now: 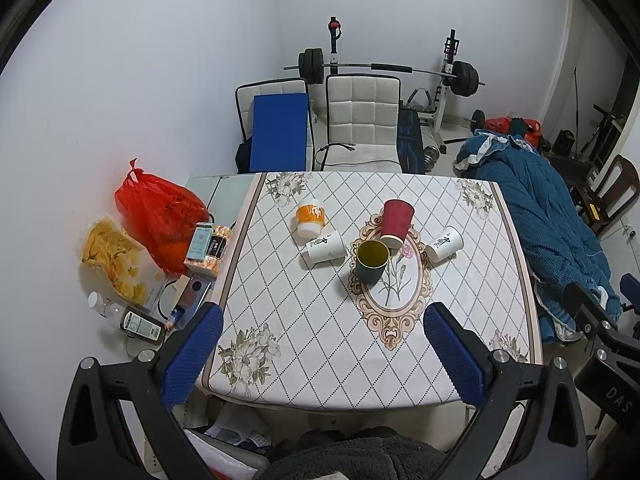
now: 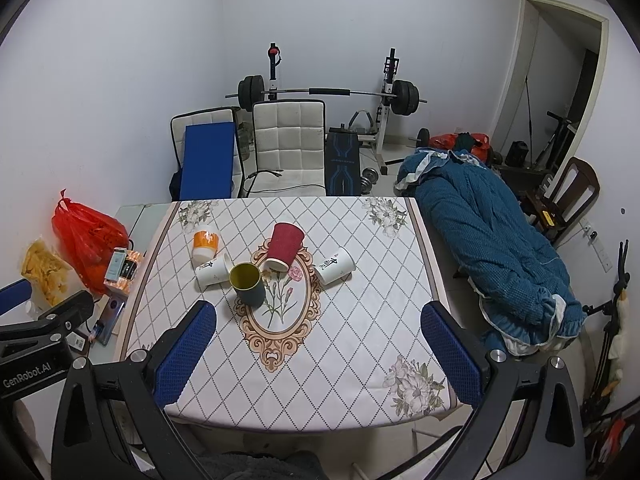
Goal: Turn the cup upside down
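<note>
Five cups lie ahead of the left tongs, spread wide and grasping nothing above the near edge of the counter: a dark green metal cup standing mouth-up nearest, with a ribbed red paper cup just beyond it

From the right wrist, the right tongs also gape unladen; that green cup sits ahead, slightly left, with two white paper cups lying tipped either side

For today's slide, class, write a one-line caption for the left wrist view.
Open left gripper hovering before five cups on a patterned tablecloth, the dark green cup nearest.
</note>
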The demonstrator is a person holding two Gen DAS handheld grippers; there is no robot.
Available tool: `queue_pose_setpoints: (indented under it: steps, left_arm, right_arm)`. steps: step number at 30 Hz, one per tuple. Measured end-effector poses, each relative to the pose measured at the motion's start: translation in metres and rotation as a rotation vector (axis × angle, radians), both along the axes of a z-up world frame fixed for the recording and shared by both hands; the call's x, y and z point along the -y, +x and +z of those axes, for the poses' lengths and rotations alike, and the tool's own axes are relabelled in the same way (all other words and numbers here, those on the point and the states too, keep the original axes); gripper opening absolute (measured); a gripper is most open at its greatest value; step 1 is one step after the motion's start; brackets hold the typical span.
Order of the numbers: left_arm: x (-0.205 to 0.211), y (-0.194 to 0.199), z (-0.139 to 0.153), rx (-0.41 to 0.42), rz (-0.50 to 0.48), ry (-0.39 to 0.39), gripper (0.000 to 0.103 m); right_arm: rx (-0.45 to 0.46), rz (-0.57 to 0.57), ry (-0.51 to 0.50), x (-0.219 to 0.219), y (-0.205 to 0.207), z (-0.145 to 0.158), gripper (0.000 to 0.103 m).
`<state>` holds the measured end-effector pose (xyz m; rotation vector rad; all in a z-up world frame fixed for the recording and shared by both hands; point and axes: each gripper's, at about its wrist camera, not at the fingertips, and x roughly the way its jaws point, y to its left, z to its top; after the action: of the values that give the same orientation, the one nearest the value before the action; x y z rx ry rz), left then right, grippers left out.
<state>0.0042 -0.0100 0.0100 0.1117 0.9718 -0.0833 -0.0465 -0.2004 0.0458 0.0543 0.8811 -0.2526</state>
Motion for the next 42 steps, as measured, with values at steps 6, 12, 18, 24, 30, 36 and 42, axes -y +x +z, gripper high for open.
queue_pose_setpoints:
  steps: [6, 12, 18, 24, 30, 36, 42]
  left_arm:
    - [0.0005, 0.0007, 0.0012, -0.001, 0.001, -0.002, 0.103]
    - [-0.0003, 0.0006, 0.0009, 0.001, 0.001, -0.002, 0.103]
    - [-0.0004, 0.0010, 0.0012, 0.000, 0.000, -0.003, 0.103]
    - [-0.0007, 0.0008, 0.0010, 0.001, -0.001, -0.002, 0.103]
    - [-0.0011, 0.0018, 0.0032, 0.001, -0.001, -0.003, 0.103]
    - [-0.0011, 0.0017, 0.0032, 0.001, -0.002, -0.003, 0.103]
    - [0.0044, 0.0027, 0.0059, 0.002, -0.004, -0.003, 0.103]
  right_arm:
    - [0.000, -0.001, 0.000, 0.0001, -0.0012, 0.0006, 0.103]
    - [0.004, -0.002, 0.000, 0.0010, -0.0011, 0.0005, 0.103]
    - [0.003, -0.002, 0.002, 0.0019, -0.0006, 0.0008, 0.103]
    - [0.003, -0.003, 0.004, 0.0019, -0.0004, 0.0004, 0.103]
    - [0.003, -0.004, 0.003, 0.0023, 0.0006, 0.0007, 0.103]
    - [0.001, -0.002, 0.004, 0.0036, 0.0006, -0.0002, 0.103]
    - [0.004, -0.005, 0.005, 0.0044, 0.0000, 0.0000, 0.103]
